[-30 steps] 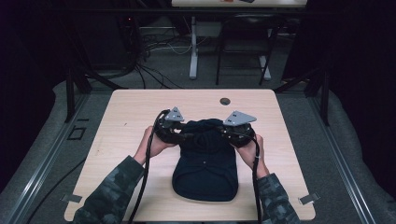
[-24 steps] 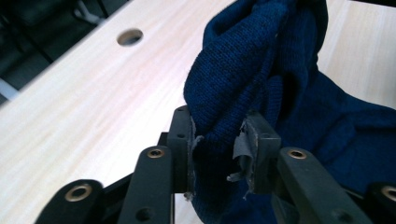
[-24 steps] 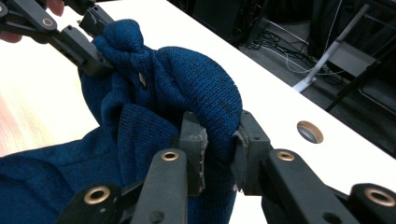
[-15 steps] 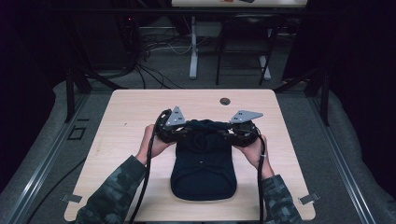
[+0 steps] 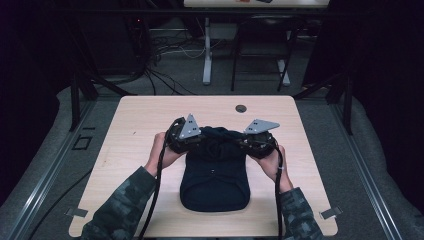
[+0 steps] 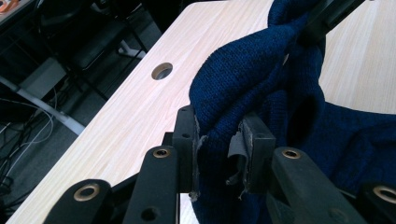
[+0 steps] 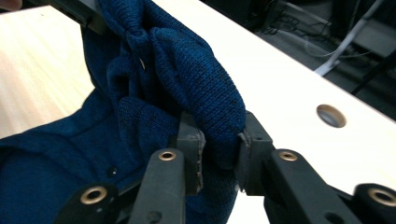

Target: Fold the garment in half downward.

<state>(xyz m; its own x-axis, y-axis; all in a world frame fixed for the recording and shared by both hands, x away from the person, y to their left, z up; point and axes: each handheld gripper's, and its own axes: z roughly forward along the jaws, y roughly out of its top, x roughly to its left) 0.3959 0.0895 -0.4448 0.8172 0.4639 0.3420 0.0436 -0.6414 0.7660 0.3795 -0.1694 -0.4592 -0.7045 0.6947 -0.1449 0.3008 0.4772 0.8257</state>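
From the high view, you hold the left gripper (image 5: 192,139) and the right gripper (image 5: 250,141) over the far end of the dark blue knitted garment (image 5: 215,180), one at each side of its bunched top edge; the rest of the garment lies flat on the pale wooden surface (image 5: 140,120), running toward you between your camouflage sleeves (image 5: 120,210); a round cable hole (image 5: 241,108) sits in the surface beyond the grippers, well apart from them.

In the left gripper view, your jaws are pinching a thick fold of the garment (image 6: 243,88), the knit bulging up between the two black pads (image 6: 186,140); the fold is lifted off the surface (image 6: 116,126); the other gripper's jaw tip grips the same bunch at the upper right; the cable hole (image 6: 162,71) lies off to the left.

In the right gripper view, your jaws likewise clamp a rounded fold of the garment (image 7: 196,88), knit pressed between both pads (image 7: 189,140); a small dark button (image 7: 112,171) shows on the flat part below; the cable hole (image 7: 331,115) lies to the right on the surface (image 7: 280,93).
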